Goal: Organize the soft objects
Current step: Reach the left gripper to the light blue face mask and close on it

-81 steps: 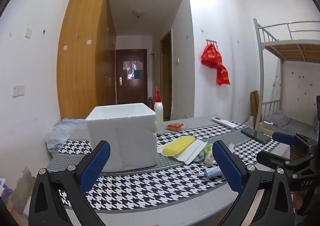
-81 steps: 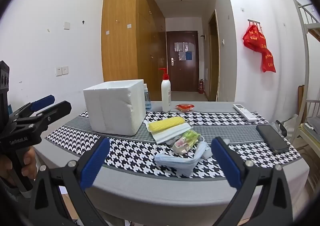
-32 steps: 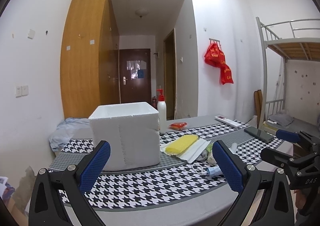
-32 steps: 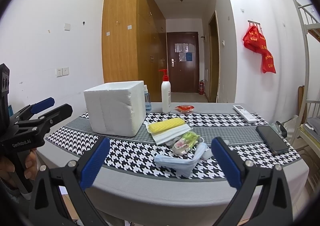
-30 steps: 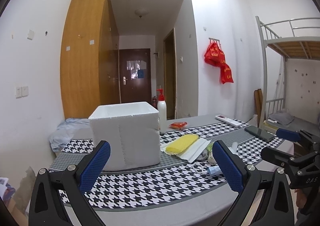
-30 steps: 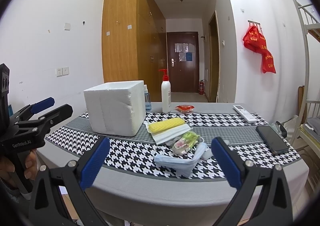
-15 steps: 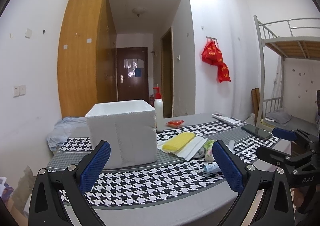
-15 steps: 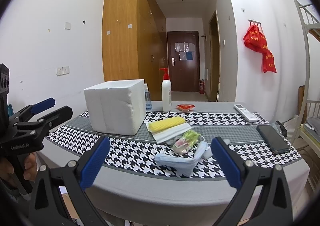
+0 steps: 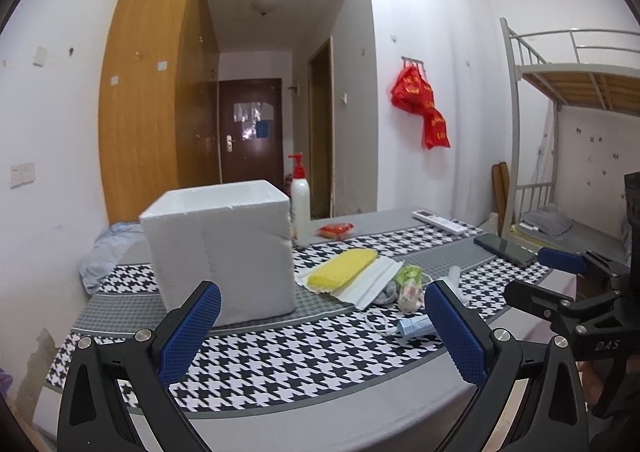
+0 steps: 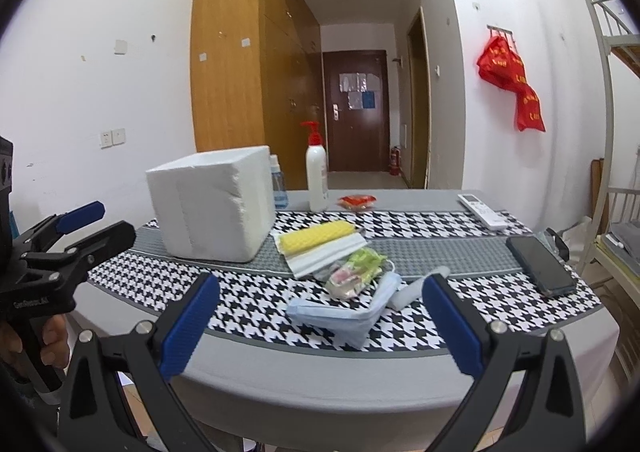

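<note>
A white foam box stands on the houndstooth table. Right of it lie a yellow sponge on white cloths, a green-and-pink soft packet, a light blue face mask and a white tube. My left gripper is open and empty, short of the table's near edge, facing the box. My right gripper is open and empty, in front of the mask. Each gripper shows at the edge of the other's view.
A pump bottle, a small blue bottle, a red snack packet, a remote and a phone are on the table. A bunk bed stands on the right. A light blue cloth lies behind the box.
Both grippers have drifted only slightly; the views shift a little. Nothing on the table has moved and both grippers stay open.
</note>
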Motion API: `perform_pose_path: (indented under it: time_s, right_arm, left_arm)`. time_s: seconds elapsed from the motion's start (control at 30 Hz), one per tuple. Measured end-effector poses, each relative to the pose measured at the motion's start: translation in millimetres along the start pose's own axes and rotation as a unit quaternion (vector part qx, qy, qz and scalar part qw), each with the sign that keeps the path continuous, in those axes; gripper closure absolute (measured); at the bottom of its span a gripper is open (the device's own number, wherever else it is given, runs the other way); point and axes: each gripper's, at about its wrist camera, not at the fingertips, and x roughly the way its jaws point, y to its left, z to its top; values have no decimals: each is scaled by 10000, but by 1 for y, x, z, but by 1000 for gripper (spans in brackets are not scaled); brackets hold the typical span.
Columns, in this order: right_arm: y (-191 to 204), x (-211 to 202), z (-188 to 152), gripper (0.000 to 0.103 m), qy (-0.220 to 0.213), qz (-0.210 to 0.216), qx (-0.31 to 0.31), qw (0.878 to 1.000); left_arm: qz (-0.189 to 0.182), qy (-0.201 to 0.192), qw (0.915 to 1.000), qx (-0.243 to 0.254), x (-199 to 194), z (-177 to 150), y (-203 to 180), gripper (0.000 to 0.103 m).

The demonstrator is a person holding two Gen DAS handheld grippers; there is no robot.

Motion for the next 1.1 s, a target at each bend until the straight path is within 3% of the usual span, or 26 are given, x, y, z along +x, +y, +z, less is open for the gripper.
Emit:
perform_pose_path:
  time_s: [0.47, 1.1]
  right_arm:
    - [-28, 33, -1, 1, 397, -252, 163, 9988]
    - [-63, 59, -6, 1, 686, -559, 425, 9952]
  left_arm:
    - [-477, 506, 9974, 184, 49, -8, -18, 1]
    - [-1040, 1127, 9855, 721, 102, -23, -47, 1]
